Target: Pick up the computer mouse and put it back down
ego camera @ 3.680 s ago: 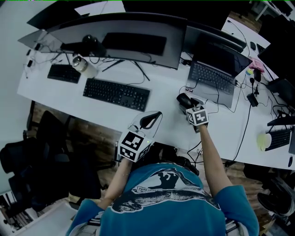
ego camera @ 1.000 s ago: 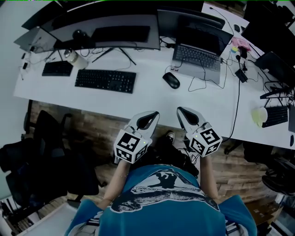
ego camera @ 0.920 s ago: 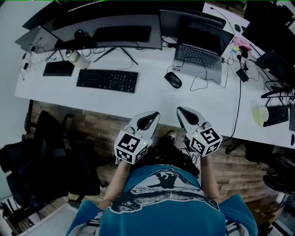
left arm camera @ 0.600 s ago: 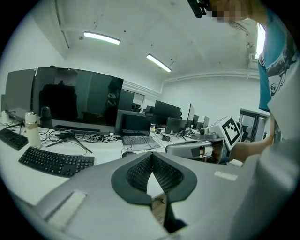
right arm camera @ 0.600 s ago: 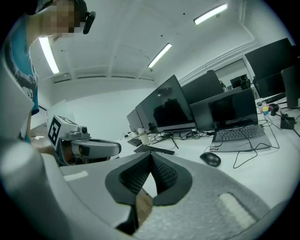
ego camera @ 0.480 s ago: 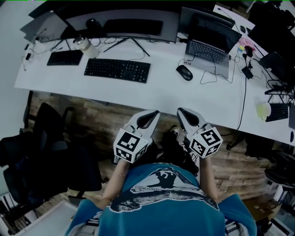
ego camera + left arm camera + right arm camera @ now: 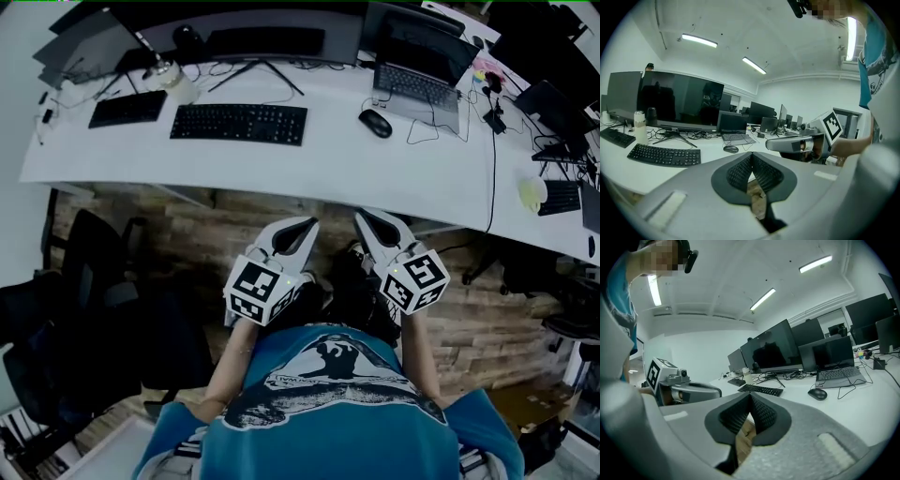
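Mouse (image 7: 375, 123) on desk (image 7: 281, 173) — well apart from right tool (image 7: 361, 218)

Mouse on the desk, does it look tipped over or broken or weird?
Nothing stands out. The mouse sits flat, right way up, on the white desk, close to the laptop. The keyboard lies flat too. Nothing looks spilled or knocked over.

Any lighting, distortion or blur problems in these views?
Head view: dim and bluish, the desk edge bowed by the wide lens, the mouse sharp. Left gripper view: strong fisheye, black corners, ceiling lights blown out. Right gripper view: same fisheye, dark corners, no motion blur.
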`<state>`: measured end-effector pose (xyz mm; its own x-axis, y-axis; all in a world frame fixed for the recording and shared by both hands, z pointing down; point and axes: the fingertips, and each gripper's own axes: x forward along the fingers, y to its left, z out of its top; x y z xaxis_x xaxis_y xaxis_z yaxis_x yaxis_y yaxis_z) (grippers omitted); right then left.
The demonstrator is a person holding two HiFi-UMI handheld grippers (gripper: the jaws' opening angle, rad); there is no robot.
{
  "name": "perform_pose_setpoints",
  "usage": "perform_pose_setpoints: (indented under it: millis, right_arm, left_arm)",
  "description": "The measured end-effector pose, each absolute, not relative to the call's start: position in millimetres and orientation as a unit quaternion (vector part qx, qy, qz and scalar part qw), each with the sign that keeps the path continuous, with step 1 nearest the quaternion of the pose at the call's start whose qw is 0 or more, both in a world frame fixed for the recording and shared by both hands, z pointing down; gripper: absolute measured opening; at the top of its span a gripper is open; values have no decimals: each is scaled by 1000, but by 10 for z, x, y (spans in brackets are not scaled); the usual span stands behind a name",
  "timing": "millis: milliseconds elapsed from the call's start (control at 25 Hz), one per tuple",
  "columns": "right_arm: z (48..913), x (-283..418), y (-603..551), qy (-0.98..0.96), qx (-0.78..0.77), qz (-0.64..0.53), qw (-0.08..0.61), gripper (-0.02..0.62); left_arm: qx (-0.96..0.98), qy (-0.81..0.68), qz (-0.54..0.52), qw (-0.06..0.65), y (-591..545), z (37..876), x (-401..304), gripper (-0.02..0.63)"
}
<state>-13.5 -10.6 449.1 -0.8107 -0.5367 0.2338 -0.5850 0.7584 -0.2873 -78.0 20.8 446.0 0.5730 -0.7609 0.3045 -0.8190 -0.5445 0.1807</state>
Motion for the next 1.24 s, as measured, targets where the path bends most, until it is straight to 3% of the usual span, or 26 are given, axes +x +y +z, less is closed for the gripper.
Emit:
perform_pose_setpoints:
  millis: [1240]
  right_arm:
    - [4435, -185, 321, -938, 300, 154, 79, 0]
  left_arm:
    - [894, -425, 81, 121, 651, 4347, -635, 18]
